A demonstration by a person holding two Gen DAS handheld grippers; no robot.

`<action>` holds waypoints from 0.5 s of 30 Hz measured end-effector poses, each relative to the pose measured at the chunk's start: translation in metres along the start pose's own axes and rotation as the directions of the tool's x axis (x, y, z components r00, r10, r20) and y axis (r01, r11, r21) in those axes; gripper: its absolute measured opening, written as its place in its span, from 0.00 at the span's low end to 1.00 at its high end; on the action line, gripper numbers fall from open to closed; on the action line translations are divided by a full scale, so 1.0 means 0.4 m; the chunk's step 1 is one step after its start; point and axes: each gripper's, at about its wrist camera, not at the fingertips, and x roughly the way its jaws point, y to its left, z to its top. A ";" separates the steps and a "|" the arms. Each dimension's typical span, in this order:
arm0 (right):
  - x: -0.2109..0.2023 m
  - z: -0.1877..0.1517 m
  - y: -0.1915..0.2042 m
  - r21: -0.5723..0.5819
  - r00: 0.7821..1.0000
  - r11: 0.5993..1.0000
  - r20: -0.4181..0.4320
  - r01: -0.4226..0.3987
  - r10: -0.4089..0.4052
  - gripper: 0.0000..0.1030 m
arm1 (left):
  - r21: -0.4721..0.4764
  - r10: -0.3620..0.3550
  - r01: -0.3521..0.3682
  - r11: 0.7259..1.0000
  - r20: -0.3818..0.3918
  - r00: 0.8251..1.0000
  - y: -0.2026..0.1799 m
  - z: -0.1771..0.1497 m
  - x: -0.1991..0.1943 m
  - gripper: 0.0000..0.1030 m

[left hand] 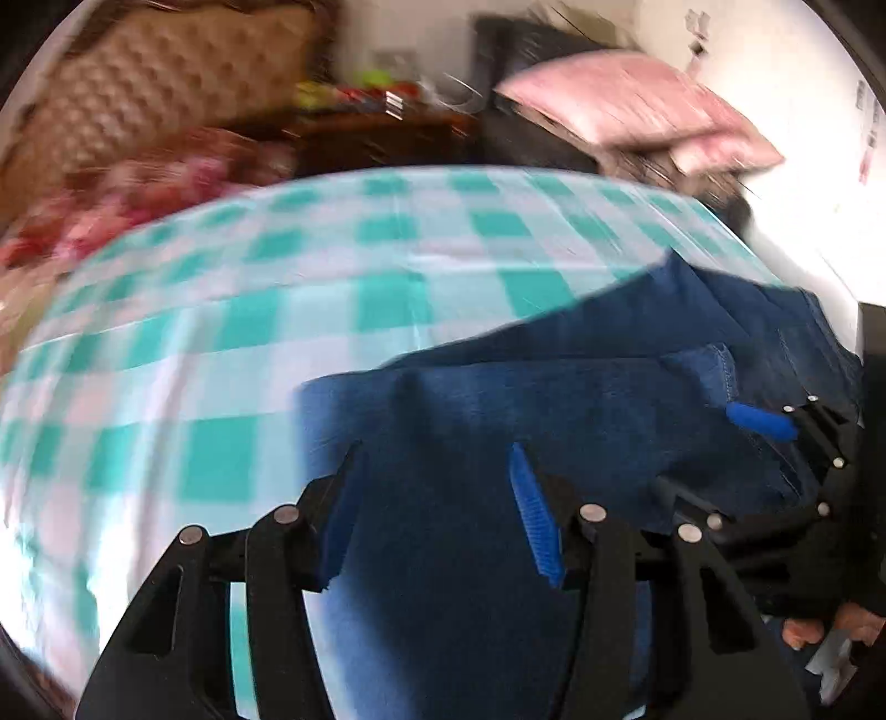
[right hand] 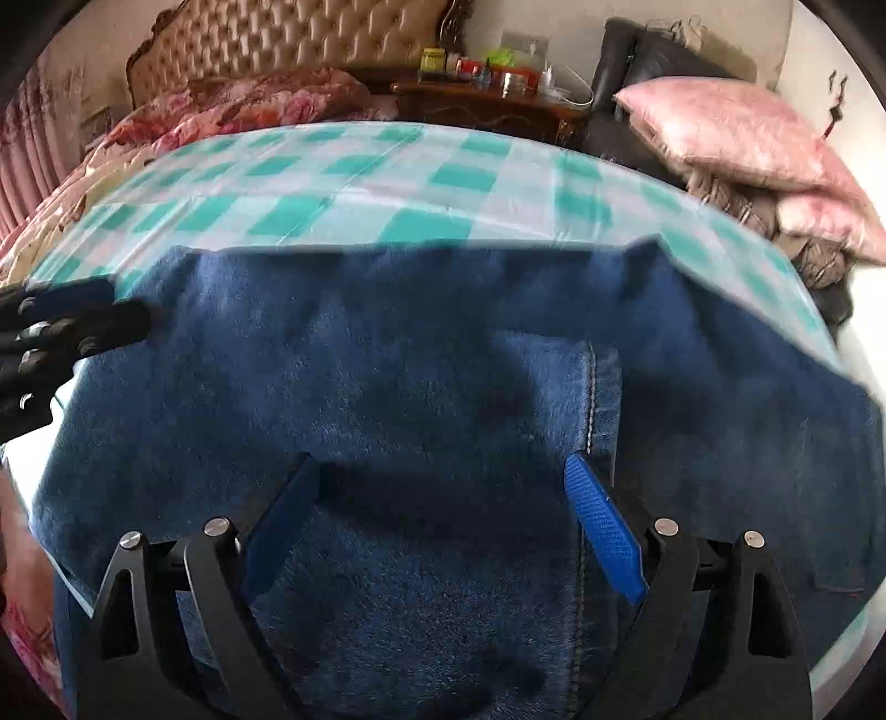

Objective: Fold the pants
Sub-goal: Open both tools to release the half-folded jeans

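Observation:
Dark blue jeans (right hand: 387,343) lie folded on the bed's green-and-white checked sheet (right hand: 354,183), a stitched pocket seam (right hand: 592,399) facing up. My right gripper (right hand: 440,461) hovers over the middle of the denim, its blue-padded jaws wide apart and nothing pinched between them. In the left wrist view the jeans (left hand: 554,387) fill the lower right. My left gripper (left hand: 437,454) stands open above their left edge, its pads clear of the cloth. The right gripper's blue pad (left hand: 758,421) shows at the far right, and the left gripper (right hand: 72,321) pokes in at the left edge of the right wrist view.
A tufted headboard (right hand: 288,44) and a floral quilt (right hand: 249,105) lie at the back left. A dark wooden nightstand (right hand: 487,105) holds several small bottles. Pink pillows (right hand: 736,127) are stacked on a dark chair at the right. Bare sheet (left hand: 221,332) stretches left of the jeans.

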 end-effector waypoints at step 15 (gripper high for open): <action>0.004 -0.008 -0.001 0.004 1.000 1.000 -0.010 0.000 0.000 0.85 | -0.021 0.099 -0.100 0.995 -0.036 0.994 0.022 -0.048 0.035 0.41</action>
